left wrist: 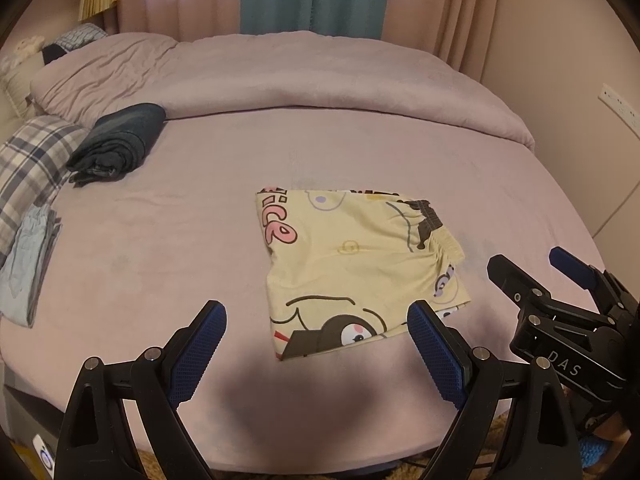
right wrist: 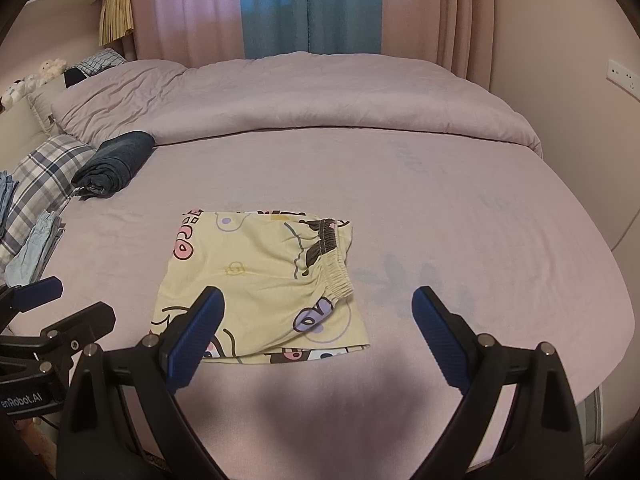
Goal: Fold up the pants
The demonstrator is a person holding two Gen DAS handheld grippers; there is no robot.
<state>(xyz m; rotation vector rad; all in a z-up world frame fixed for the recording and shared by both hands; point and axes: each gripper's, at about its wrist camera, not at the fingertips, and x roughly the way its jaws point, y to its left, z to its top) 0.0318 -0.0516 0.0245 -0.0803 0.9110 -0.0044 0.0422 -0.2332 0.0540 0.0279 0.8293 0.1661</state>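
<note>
We see the folded yellow pants (left wrist: 356, 268) lying at the frame centre on the bed (left wrist: 160, 260). The left gripper (left wrist: 316, 320) and the right gripper (right wrist: 316, 304) are both spread wide, holding nothing.

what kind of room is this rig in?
Almost certainly a home bedroom: a wide bed with a lilac sheet, a rolled-back lilac duvet, pink and teal curtains behind it, and folded yellow cartoon-print pants lying on the sheet.
</note>
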